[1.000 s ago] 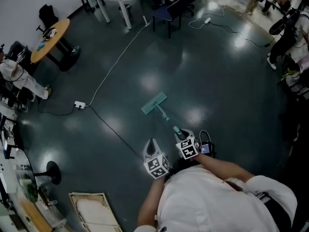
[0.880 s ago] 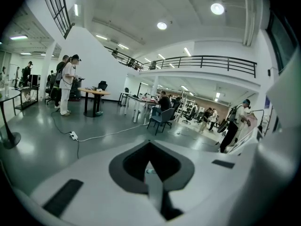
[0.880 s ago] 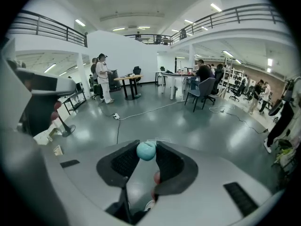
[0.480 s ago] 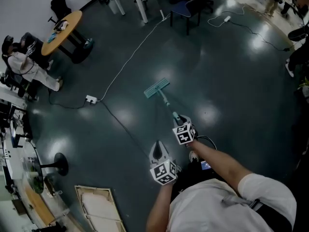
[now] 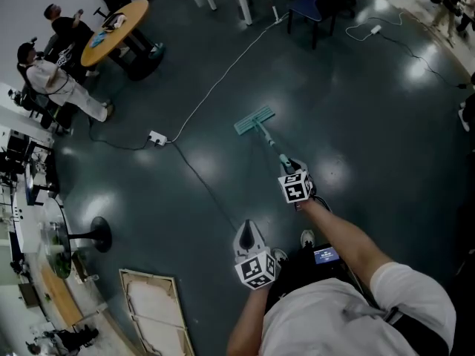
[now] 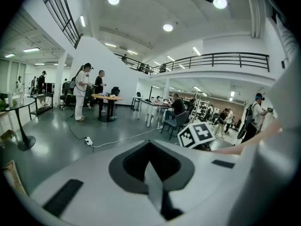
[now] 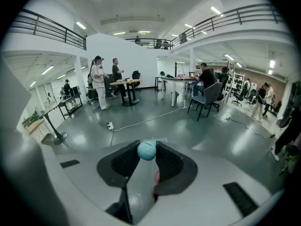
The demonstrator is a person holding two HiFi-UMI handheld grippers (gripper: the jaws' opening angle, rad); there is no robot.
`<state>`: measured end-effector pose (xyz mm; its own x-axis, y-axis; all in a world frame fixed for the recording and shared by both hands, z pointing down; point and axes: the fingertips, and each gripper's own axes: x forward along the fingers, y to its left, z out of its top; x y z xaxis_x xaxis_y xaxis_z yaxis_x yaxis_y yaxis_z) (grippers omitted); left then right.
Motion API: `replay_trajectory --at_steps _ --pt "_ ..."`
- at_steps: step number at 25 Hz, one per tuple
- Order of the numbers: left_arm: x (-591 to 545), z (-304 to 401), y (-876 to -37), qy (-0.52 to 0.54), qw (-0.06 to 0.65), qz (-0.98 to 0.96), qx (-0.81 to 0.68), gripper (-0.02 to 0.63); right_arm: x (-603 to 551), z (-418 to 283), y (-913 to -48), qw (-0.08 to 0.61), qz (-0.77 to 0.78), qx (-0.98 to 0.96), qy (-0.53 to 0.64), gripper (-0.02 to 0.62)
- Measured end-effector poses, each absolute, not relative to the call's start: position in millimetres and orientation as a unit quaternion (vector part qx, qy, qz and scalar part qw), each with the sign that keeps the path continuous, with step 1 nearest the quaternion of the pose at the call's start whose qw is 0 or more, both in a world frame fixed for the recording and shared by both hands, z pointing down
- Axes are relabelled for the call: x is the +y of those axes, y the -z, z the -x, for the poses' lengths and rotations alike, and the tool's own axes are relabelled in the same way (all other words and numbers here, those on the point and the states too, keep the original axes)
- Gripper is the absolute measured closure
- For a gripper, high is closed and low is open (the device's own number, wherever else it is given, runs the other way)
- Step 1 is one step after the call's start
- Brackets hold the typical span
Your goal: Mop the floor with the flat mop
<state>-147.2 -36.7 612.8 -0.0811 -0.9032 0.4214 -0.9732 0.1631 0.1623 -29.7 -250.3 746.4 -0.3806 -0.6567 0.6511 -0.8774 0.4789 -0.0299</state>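
The flat mop's teal head (image 5: 254,120) lies flat on the dark floor ahead of me. Its thin handle (image 5: 272,145) runs back to my right gripper (image 5: 292,170), which is shut on the handle's top end at arm's length. In the right gripper view the handle's round teal end (image 7: 146,150) sits pinched between the two black pads (image 7: 170,163), and the mop head (image 7: 155,139) shows just beyond. My left gripper (image 5: 249,233) hangs near my body, apart from the mop; its jaws are shut with nothing in them. In the left gripper view my left gripper (image 6: 149,144) sees the right gripper's marker cube (image 6: 197,134).
A white cable (image 5: 223,76) crosses the floor to a power strip (image 5: 156,137) left of the mop. A round wooden table (image 5: 115,22) with people (image 5: 56,80) stands far left, a blue chair (image 5: 319,6) far ahead. A framed board (image 5: 152,310) and a black stand base (image 5: 96,233) lie near left.
My right arm has stretched forward, pushing the mop head farther away over the floor. The left gripper has stayed by my body. The head view has shifted.
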Motion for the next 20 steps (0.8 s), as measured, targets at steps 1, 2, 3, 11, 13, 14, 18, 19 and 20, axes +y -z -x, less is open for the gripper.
replay_trajectory --at_steps 1,2,3,11,13,14,18,19,20 --pt "-33 151 -612 -0.080 0.217 -0.643 -0.730 0.600 -238 24 -738 0.290 -0.473 -0.809 -0.193 0.485" --pt "-29 153 -612 -0.078 0.217 -0.644 -0.729 0.600 -221 16 -729 0.288 -0.471 -0.811 -0.195 0.485" --pt "-25 154 -612 -0.075 0.219 -0.645 -0.728 0.600 -203 6 -718 0.288 -0.468 -0.812 -0.196 0.485" --pt "-19 140 -598 -0.045 0.220 -0.676 -0.702 0.600 -41 -69 -659 0.309 -0.435 -0.824 -0.193 0.485" --pt "-21 132 -599 -0.043 0.220 -0.683 -0.696 0.600 -15 -77 -668 0.315 -0.430 -0.822 -0.198 0.485" --pt "-21 129 -599 -0.043 0.221 -0.684 -0.694 0.600 -8 -77 -670 0.313 -0.430 -0.825 -0.193 0.485" --pt "-24 123 -591 -0.041 0.227 -0.686 -0.690 0.600 -14 -54 -672 0.301 -0.419 -0.840 -0.169 0.485" --pt "-23 122 -591 -0.041 0.229 -0.684 -0.691 0.600 -20 -49 -680 0.301 -0.416 -0.841 -0.168 0.485" --pt "-22 121 -592 -0.043 0.230 -0.682 -0.693 0.600 -27 -44 -690 0.302 -0.415 -0.841 -0.168 0.485"
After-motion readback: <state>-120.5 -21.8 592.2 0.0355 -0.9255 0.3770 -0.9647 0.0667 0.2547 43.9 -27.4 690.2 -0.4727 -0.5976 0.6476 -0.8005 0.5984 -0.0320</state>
